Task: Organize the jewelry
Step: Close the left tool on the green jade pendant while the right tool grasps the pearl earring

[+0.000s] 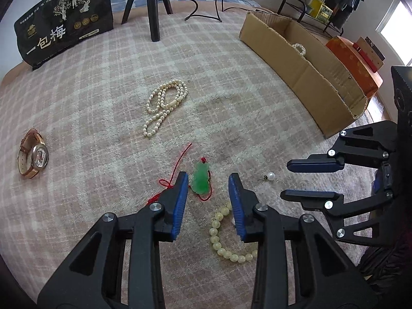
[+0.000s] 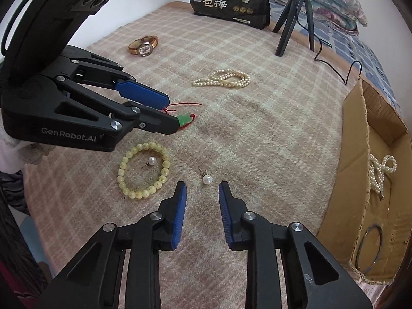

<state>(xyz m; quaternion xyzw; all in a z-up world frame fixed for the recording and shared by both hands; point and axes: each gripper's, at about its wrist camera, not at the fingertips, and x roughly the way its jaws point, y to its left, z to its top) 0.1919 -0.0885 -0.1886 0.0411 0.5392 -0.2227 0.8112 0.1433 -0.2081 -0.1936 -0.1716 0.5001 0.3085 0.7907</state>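
A green jade pendant [image 1: 201, 181] on a red cord lies on the checked blanket between my left gripper's [image 1: 208, 179] blue pads, close to the left pad, and neither pad presses on it. The right wrist view shows the pendant [image 2: 185, 119] at the tip of the left gripper [image 2: 171, 112]. A loose pearl earring [image 2: 207, 179] lies just ahead of my right gripper [image 2: 202, 186], whose jaws stand apart with nothing between them. The right gripper [image 1: 286, 180] sits left of that earring [image 1: 270, 175]. A yellow bead bracelet [image 2: 143, 170] rings a second pearl earring [image 2: 152, 160].
A pearl necklace [image 1: 164, 105] and a wristwatch [image 1: 32, 153] lie further out on the blanket. The cardboard box [image 2: 355, 154] on the right holds a pearl piece [image 2: 381, 170] and a bangle [image 2: 370, 247]. A black bag [image 1: 64, 20] and a tripod [image 1: 152, 5] stand at the back.
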